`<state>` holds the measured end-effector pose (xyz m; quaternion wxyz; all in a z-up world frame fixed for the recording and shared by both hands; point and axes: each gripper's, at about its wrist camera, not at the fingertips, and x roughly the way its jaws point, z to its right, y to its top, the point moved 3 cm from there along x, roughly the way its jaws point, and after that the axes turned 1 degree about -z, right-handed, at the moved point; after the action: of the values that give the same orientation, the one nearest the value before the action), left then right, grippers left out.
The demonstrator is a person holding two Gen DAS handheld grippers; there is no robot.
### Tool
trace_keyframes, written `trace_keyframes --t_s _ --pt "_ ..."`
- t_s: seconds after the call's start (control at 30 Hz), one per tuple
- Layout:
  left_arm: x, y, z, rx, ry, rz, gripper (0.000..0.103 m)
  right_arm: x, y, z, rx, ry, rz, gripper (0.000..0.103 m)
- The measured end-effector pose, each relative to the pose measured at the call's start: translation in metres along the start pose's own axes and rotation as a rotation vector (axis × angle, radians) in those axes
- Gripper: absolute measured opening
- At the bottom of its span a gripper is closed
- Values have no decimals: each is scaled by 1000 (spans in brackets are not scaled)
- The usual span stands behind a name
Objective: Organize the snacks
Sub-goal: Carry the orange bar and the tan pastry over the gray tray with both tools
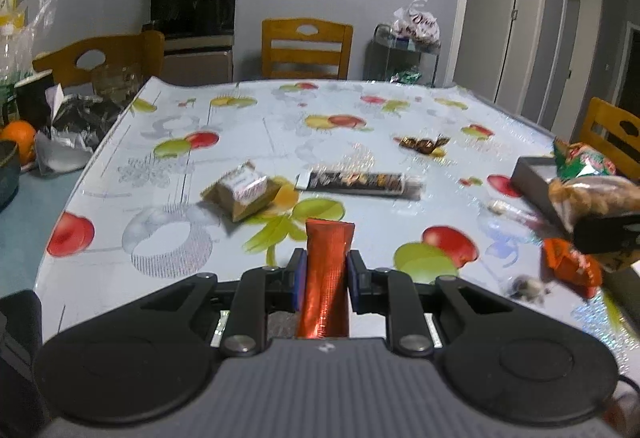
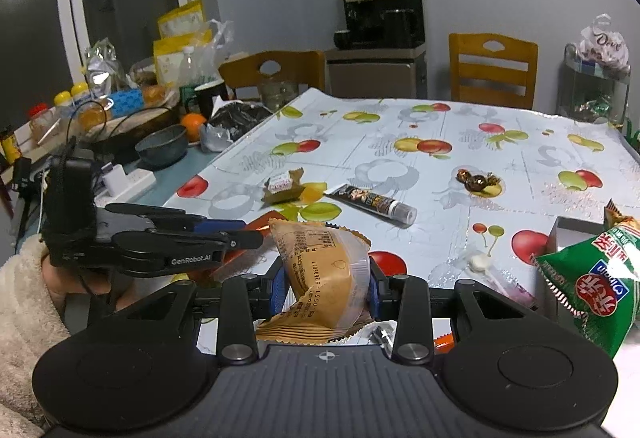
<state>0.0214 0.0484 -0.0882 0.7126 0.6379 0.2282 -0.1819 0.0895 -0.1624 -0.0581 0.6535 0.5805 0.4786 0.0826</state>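
My left gripper point(image 1: 327, 272) is shut on a red foil stick packet point(image 1: 327, 270), held above the near table edge. My right gripper point(image 2: 327, 288) is shut on a tan wrapped pastry point(image 2: 324, 274). The left gripper also shows in the right wrist view point(image 2: 224, 234), just left of the pastry. On the fruit-print tablecloth point(image 1: 248, 109) lie a small gold-wrapped box snack point(image 1: 242, 193), a long dark bar point(image 1: 360, 183) and brown wrapped candies point(image 1: 422, 145). A dark tray point(image 1: 534, 179) at the right holds a green snack bag point(image 2: 592, 278).
An orange packet point(image 1: 572, 270) and a lollipop point(image 2: 486, 270) lie near the tray. Clutter, a bowl point(image 2: 162, 149) and an orange point(image 2: 193, 124) sit left of the cloth. Wooden chairs point(image 1: 306, 47) stand behind the table.
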Motion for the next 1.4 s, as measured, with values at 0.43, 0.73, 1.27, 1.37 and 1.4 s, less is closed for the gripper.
trace_keyframes --t_s 0.43,0.73,1.27,1.37,1.4 --pt "-31 25 36 61 -50 85 17 -29 3 22 33 -14 76 39" --pt "-33 33 63 96 -77 89 17 -51 -4 53 88 -56 117 39" --pt "-26 51 131 183 -160 106 17 -91 -26 107 171 -127 171 39" --pt "-25 54 149 212 -190 105 17 -101 -31 118 185 -142 181 39" --pt "-25 54 156 224 -203 104 17 -104 -34 122 189 -148 182 39"
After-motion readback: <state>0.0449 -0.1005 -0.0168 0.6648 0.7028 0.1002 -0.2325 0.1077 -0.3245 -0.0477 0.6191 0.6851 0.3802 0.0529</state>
